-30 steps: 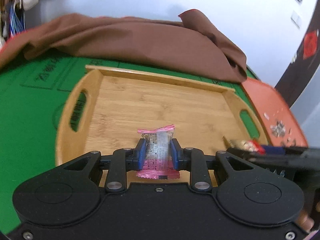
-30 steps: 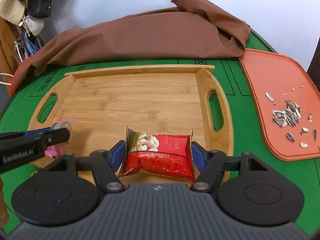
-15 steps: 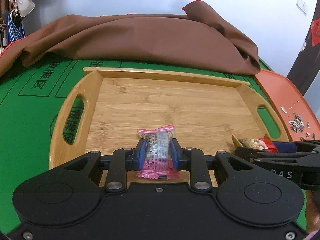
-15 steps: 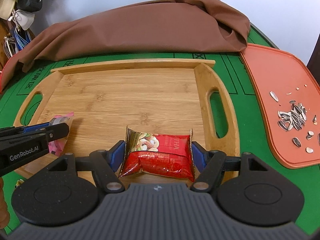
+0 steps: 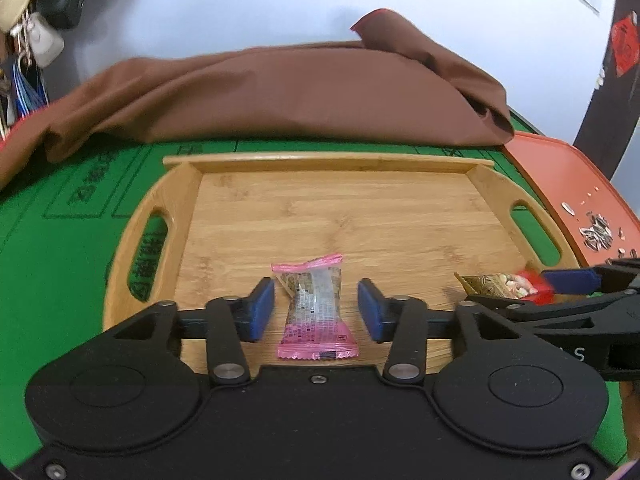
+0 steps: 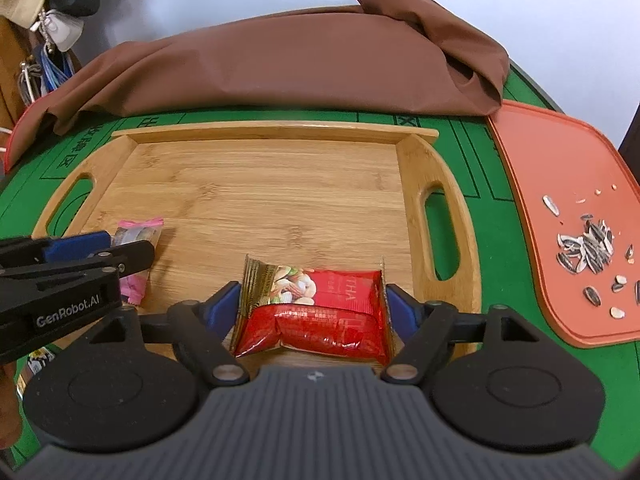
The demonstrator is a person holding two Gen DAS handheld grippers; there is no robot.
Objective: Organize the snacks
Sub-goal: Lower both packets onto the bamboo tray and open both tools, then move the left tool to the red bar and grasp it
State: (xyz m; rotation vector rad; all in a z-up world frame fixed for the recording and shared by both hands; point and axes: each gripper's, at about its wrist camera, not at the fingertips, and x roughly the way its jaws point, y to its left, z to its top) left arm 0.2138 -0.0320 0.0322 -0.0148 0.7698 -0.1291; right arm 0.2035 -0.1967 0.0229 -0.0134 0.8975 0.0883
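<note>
A bamboo tray (image 5: 328, 159) (image 6: 276, 130) lies on the green table. Near its front edge lies a small pink-and-clear candy packet (image 5: 314, 304) (image 6: 138, 236). My left gripper (image 5: 316, 306) straddles it, jaws opening, with both blue pads clear of the wrapper. A red nut packet (image 6: 320, 304) (image 5: 508, 286) rests on the tray's front right part. It lies between the blue pads of my right gripper (image 6: 312, 306); those jaws are opening too, and the pads stand just off the packet's crimped ends. Each gripper also shows from the side in the other's view.
A rumpled brown cloth (image 5: 280, 92) (image 6: 280, 64) lies along the table behind the tray. To the right sits an orange board (image 6: 560, 200) (image 5: 568, 184) strewn with sunflower seeds (image 6: 588, 248). Bags and cords (image 6: 52, 32) hang at the far left. Green felt (image 5: 52, 264) surrounds the tray.
My left gripper's jaws have spread and let go of the pink packet, which now lies on the tray. My right gripper's jaws have widened slightly around the red packet, which has spread out.
</note>
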